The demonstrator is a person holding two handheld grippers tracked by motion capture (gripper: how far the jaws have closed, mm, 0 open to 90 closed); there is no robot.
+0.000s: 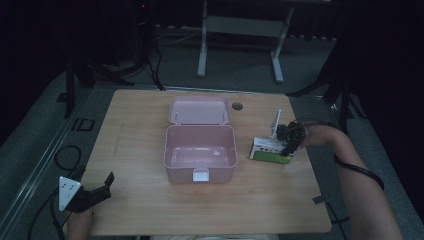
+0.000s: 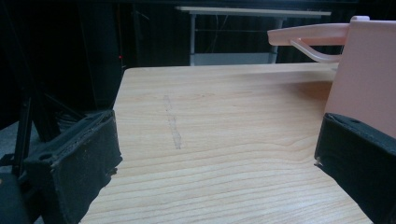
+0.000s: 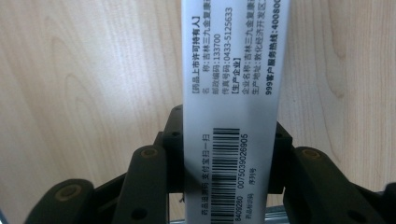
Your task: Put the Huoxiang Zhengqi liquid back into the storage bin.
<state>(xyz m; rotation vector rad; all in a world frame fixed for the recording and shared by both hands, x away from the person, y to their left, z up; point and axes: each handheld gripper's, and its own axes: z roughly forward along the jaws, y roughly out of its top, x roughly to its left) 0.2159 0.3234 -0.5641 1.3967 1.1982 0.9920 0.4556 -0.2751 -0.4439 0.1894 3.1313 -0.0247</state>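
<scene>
Between right gripper (image 3: 229, 186) fingers (image 3: 149, 186), clamped medicine box (image 3: 233, 93)

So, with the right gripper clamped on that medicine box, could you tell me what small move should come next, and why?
Probably lift the medicine box a little off the table. The right gripper is shut on its sides, and the pink case stands open beside it with its lid back, so raising the box first should let it clear the case wall before it is carried over.

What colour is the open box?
Pale pink box, white latch; clearest in the high view.
</scene>
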